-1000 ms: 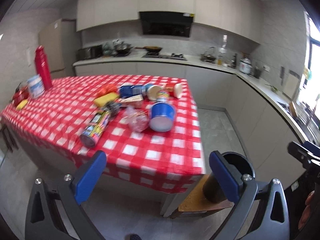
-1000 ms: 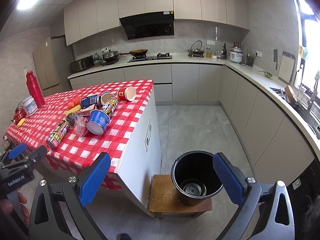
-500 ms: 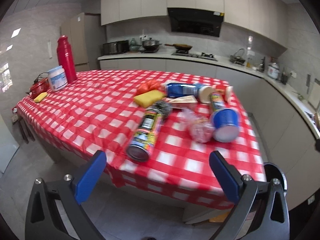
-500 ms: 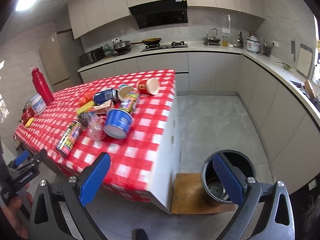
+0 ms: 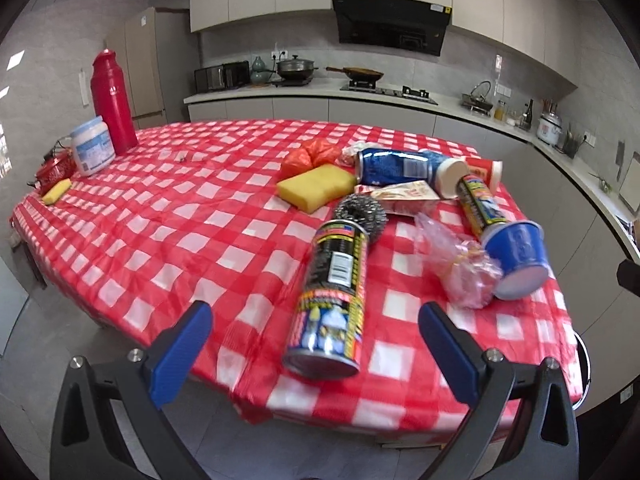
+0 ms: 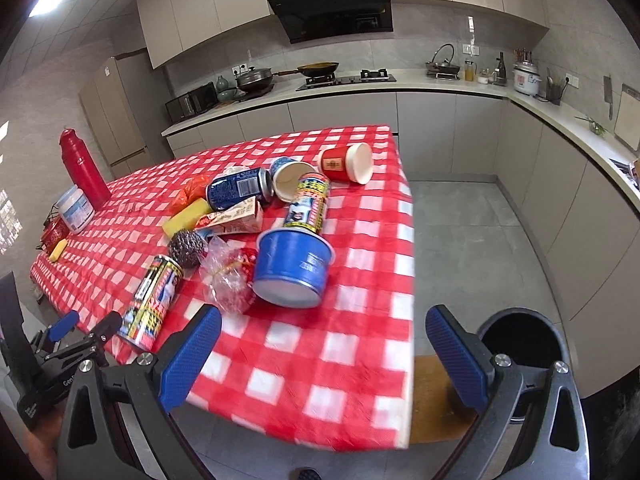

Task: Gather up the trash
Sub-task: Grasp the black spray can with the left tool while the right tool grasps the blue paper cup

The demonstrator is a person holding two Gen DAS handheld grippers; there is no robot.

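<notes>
Trash lies on the red checked table [image 5: 168, 220]: a spray can [image 5: 330, 300] on its side nearest my left gripper [image 5: 316, 356], a crumpled plastic bag [image 5: 460, 268], a tipped blue cup [image 5: 516, 256], a steel scourer [image 5: 360, 212], a yellow sponge [image 5: 316, 188], a blue can [image 5: 390, 166] and a carton [image 5: 404, 196]. My left gripper is open, just short of the table edge. My right gripper [image 6: 324, 356] is open over the table corner, facing the blue cup [image 6: 292, 266] and plastic bag [image 6: 228, 276]. The black bin [image 6: 524, 340] stands at lower right on the floor.
A red thermos [image 5: 112, 102], a white jar [image 5: 91, 151] and a small yellow sponge [image 5: 57, 191] sit at the table's far left. A red paper cup [image 6: 346, 164] lies at the back. The bin rests on a wooden stool [image 6: 436, 396]. Kitchen counters line the walls.
Both grippers have come closer to the table. The left view swung away from the bin toward the spray can. The right view shifted left, so the bin now sits at its lower right.
</notes>
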